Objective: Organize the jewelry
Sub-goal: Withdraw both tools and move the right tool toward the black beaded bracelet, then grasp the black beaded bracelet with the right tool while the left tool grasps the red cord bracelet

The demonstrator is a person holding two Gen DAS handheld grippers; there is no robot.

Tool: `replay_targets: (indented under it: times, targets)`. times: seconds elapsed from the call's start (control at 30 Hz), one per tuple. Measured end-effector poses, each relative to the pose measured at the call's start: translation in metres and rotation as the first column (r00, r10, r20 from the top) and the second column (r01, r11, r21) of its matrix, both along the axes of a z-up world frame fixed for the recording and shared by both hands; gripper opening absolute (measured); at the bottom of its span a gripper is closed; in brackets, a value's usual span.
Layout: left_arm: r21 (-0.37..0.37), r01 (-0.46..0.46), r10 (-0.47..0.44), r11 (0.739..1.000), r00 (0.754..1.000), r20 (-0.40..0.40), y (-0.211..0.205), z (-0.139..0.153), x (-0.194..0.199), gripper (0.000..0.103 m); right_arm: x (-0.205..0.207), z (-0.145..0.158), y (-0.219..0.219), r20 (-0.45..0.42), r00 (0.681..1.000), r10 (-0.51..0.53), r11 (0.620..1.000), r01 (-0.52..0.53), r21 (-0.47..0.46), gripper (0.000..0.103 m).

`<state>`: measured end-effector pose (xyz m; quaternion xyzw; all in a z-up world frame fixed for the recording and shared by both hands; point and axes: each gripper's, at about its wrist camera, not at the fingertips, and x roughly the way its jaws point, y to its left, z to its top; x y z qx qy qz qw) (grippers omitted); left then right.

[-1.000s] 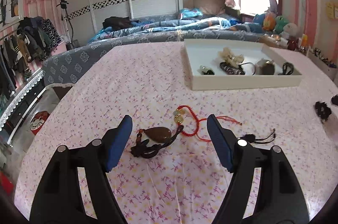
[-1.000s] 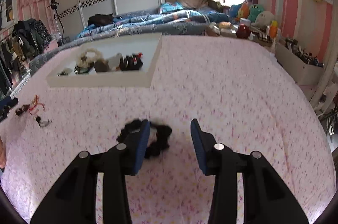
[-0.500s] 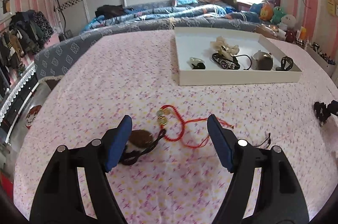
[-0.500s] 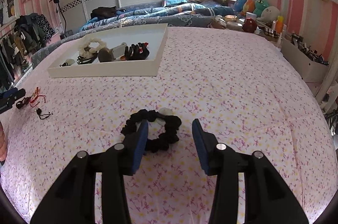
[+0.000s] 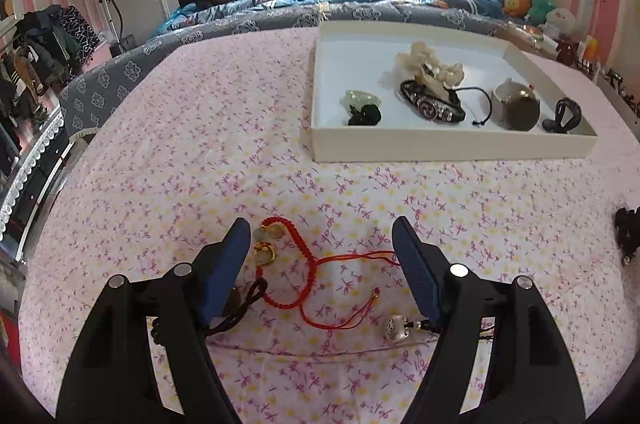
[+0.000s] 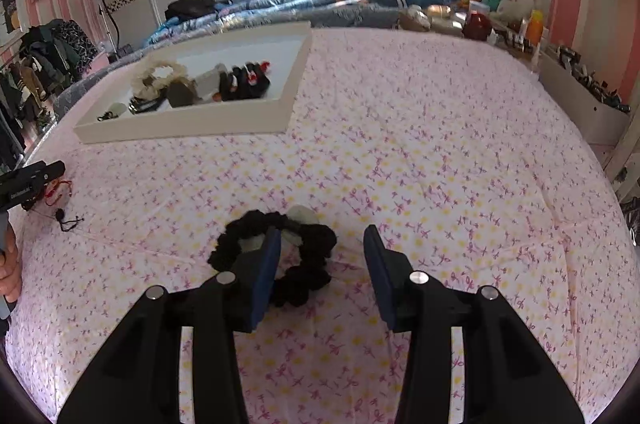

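My left gripper (image 5: 320, 256) is open, low over the flowered cloth. A red cord bracelet with gold beads (image 5: 296, 264) lies between its fingers. A dark pendant on black cord (image 5: 236, 308) is partly hidden behind the left finger. A silver bead on black cord (image 5: 396, 327) lies by the right finger. My right gripper (image 6: 320, 256) is open over a black scrunchie bracelet (image 6: 304, 256), whose left part sits behind the left finger. The white tray (image 5: 452, 146) holds several jewelry pieces; it also shows in the right wrist view (image 6: 188, 122).
A black item (image 5: 628, 232) lies at the right edge of the left wrist view. The left gripper (image 6: 28, 184) and a hand show at the right view's left edge. A white box (image 6: 584, 108) stands at the table's right. A bed lies beyond.
My left gripper has moved right, from around the dark pendant to around the red cord bracelet. My right gripper has shifted slightly over the black scrunchie. Both stay open.
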<state>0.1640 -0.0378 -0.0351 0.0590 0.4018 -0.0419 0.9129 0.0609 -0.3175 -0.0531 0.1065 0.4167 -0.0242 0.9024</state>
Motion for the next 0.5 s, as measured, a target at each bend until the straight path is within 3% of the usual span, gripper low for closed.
replay_targets:
  times: [0.37,0.5]
  targets:
    - [0.005,0.029,-0.028,1.000,0.999,-0.045,-0.006,-0.006,0.012,0.072,0.004,-0.005,0.010,-0.040,0.999,0.033,0.999,-0.034,-0.035,0.038]
    - [-0.002,0.042,-0.042,0.999,0.995,-0.092,-0.008,-0.013,0.019,0.057,0.004,-0.005,0.010,-0.039,0.999,0.033,0.999,-0.034,-0.035,0.038]
